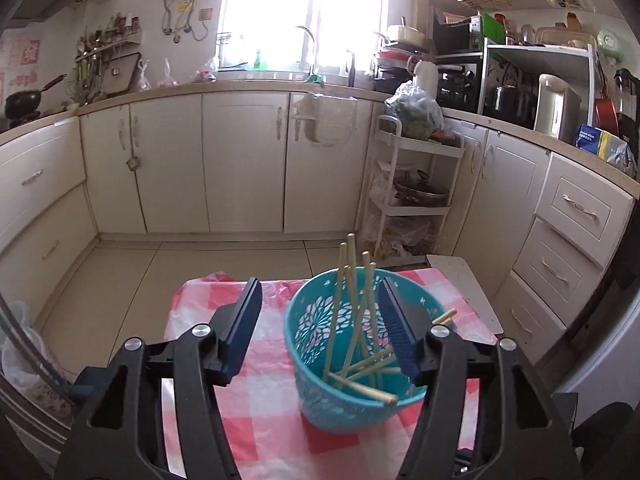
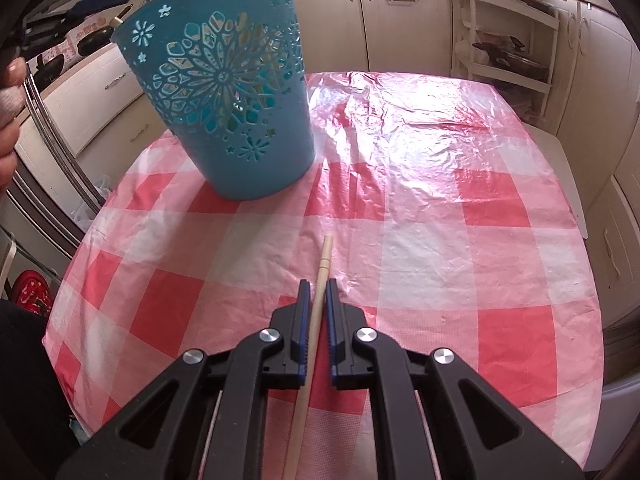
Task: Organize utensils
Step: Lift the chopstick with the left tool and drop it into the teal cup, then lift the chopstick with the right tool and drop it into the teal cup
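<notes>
A teal cut-out basket (image 1: 320,400) stands on the red-and-white checked tablecloth (image 1: 256,412) and holds several wooden chopsticks (image 1: 352,276), some leaning upright, some lying across the bottom. My left gripper (image 1: 318,296) hangs open just above the basket's rim with nothing pressed between its pads. Two more chopstick ends (image 1: 447,316) show past its right finger. In the right wrist view the basket (image 2: 224,80) stands at the far left of the table. My right gripper (image 2: 317,284) is shut on a single wooden chopstick (image 2: 324,256), which lies low over the cloth and points away towards the basket.
The tablecloth (image 2: 440,200) is crinkled plastic over a small table. A white board (image 1: 464,284) juts out at its far right edge. Cream cabinets ring the room, and a white trolley rack (image 1: 416,184) with pots stands beyond the table. A person's hand (image 2: 8,92) shows at the left.
</notes>
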`<state>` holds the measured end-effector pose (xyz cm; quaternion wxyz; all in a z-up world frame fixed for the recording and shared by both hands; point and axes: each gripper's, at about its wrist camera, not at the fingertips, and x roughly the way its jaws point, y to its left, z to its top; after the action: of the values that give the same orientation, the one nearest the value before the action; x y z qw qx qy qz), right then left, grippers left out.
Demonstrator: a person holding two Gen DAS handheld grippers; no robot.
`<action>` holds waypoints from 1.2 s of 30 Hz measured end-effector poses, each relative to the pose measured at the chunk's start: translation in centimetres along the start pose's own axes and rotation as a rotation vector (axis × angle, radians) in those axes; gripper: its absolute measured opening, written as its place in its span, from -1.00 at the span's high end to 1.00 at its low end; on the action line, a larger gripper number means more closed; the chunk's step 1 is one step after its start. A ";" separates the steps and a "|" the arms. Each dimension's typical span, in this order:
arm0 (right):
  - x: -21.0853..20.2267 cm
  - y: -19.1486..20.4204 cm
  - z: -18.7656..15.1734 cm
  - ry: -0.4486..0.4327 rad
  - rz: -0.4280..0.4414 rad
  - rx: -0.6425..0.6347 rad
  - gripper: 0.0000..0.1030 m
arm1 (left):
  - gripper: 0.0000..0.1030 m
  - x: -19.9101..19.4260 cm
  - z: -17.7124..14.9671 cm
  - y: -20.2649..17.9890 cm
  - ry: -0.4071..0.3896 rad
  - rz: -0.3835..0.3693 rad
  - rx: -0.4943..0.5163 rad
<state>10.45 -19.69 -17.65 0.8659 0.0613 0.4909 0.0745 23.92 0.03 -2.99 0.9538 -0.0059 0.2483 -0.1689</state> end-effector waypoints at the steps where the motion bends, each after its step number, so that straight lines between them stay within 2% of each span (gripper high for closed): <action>1: 0.0 -0.1 0.0 0.002 0.000 0.003 0.88 | -0.24 -0.8 -0.5 0.6 0.001 0.007 -0.011; 5: -1.2 -1.1 0.0 -0.004 0.058 0.072 0.88 | -0.45 -3.3 -3.4 3.2 -0.011 0.069 -0.055; 7: -3.0 -1.5 0.3 -0.043 0.107 0.096 0.88 | -0.49 -3.8 -4.9 5.1 -0.008 0.074 -0.123; 11: -7.1 -1.6 1.8 -0.163 0.229 0.138 0.89 | -0.49 -2.3 -6.7 8.8 0.081 0.114 -0.267; 13: -9.3 -1.4 3.2 -0.231 0.302 0.163 0.88 | -0.49 -2.6 -7.0 9.8 0.073 0.114 -0.311; 17: -12.7 -0.1 7.6 -0.356 0.385 0.161 0.88 | -0.49 -3.1 -6.7 9.8 0.039 0.132 -0.297; 19: -14.3 0.8 10.6 -0.449 0.407 0.155 0.88 | -0.49 -3.1 -6.8 9.3 0.036 0.138 -0.283; 22: -15.2 2.3 14.9 -0.563 0.400 0.144 0.88 | -0.50 -2.9 -6.5 8.1 0.034 0.153 -0.247; 24: -14.8 3.6 17.5 -0.637 0.351 0.121 0.88 | -0.52 -2.8 -6.3 7.4 0.033 0.163 -0.216; 27: -12.8 4.6 20.4 -0.701 0.272 0.131 0.88 | -0.56 -2.6 -6.4 6.6 0.034 0.171 -0.179; 30: -10.0 4.7 21.8 -0.709 0.205 0.151 0.88 | -0.59 -2.4 -6.3 6.2 0.046 0.171 -0.163; 36: -6.7 4.4 20.5 -0.634 0.148 0.126 0.88 | -0.61 -2.2 -6.1 6.0 0.064 0.155 -0.159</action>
<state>24.36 -17.36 -0.83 0.9623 0.1702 0.1951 0.0839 21.15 6.81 -7.90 0.9521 -0.0567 0.2911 -0.0745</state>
